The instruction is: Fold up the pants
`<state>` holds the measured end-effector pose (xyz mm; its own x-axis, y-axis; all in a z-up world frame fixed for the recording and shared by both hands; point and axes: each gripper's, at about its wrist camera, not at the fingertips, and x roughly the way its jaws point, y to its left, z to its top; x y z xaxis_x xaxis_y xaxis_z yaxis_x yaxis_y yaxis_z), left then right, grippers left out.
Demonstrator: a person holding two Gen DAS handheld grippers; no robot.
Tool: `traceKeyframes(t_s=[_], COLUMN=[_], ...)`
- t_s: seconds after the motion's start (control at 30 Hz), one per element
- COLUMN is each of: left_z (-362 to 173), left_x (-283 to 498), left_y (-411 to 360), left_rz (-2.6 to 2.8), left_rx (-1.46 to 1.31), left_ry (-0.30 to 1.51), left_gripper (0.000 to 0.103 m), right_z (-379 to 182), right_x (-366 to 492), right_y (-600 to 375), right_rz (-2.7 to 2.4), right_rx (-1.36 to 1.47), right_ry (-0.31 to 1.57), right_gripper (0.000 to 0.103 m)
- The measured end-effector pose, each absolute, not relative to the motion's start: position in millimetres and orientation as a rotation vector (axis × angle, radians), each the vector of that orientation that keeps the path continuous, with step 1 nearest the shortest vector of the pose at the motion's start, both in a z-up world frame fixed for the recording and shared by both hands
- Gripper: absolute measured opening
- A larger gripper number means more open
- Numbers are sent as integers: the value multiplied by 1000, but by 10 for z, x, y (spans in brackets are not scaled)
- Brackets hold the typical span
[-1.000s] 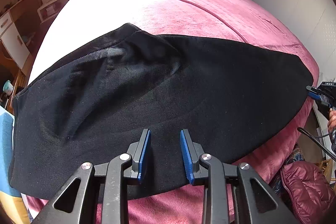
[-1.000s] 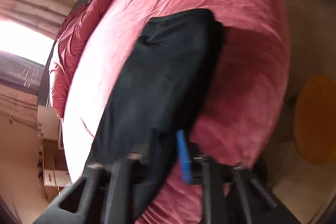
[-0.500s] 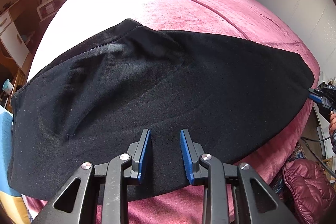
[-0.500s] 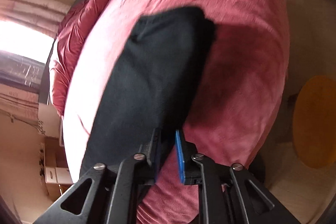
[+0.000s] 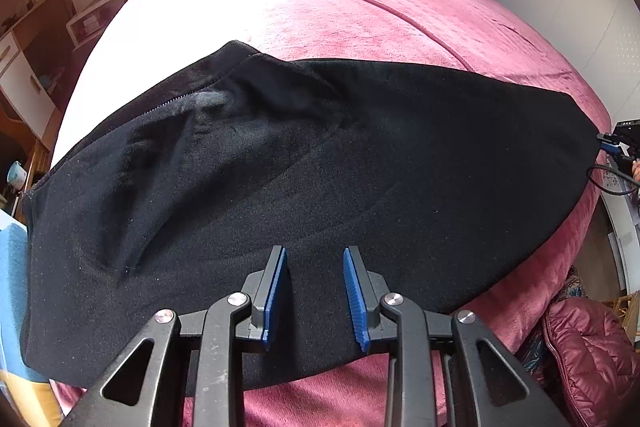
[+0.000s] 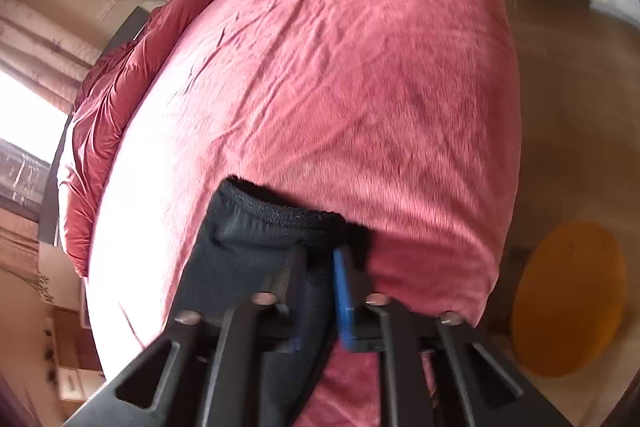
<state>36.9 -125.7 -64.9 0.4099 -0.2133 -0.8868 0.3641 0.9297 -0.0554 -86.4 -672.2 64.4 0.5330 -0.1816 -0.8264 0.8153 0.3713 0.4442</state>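
A: Where are the black pants point(image 5: 304, 187)?
B: Spread flat across the near part of the bed point(image 5: 360, 11), over its pink velvet cover, zipper toward the bed's left side. No label or writing on them can be read.
A: The left gripper point(image 5: 316, 291)?
B: Tilted down over the pants' near edge, blue fingers point(image 5: 276, 287) apart, nothing between them.
A: And the right gripper point(image 6: 320, 291)?
B: At the bed's right edge, angled down, fingers clamped on the hem of the pants. An orange round cushion point(image 6: 568, 295) lies on the floor beside the bed.
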Motion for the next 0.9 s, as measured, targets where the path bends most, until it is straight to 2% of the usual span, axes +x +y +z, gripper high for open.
traceKeyframes(t_s=[0.07, 0.13, 0.23, 0.4, 0.5, 0.57, 0.6, 0.67, 0.83, 0.9], left_z=[-639, -659, -687, -604, -535, -491, -474, -449, -427, -402], left_x=[377, 395, 417, 469, 554, 613, 639, 688, 779, 800], left_y=[-1253, -1256, -1275, -1342, -1421, -1494, -1534, -1620, -1798, -1871], left_rz=[-365, -361, -359, -378, -393, -410, -418, -440, -456, -459], left_rx=[154, 157, 174, 165, 162, 157, 156, 152, 152, 157], left_ry=[1082, 1091, 1104, 1081, 1063, 1054, 1049, 1046, 1043, 1037], left_gripper=[30, 30, 30, 30, 31, 35, 36, 39, 41, 42], right_z=[706, 652, 379, 402, 507, 578, 621, 688, 846, 857], right_x=[-957, -1040, -1103, -1416, -1429, -1374, -1332, -1240, -810, -588], right_y=[-6712, -6734, -6827, -6826, -6735, -6619, -6566, -6422, -5989, -5792], right_rz=[-718, -762, -762, -757, -704, -631, -613, -535, -329, -245], right_rx=[994, 985, 1041, 1051, 995, 950, 917, 909, 845, 807], right_ry=[710, 712, 799, 788, 813, 829, 840, 840, 876, 901], right_gripper=[8, 0, 1, 3, 13, 30, 34, 53, 54, 51])
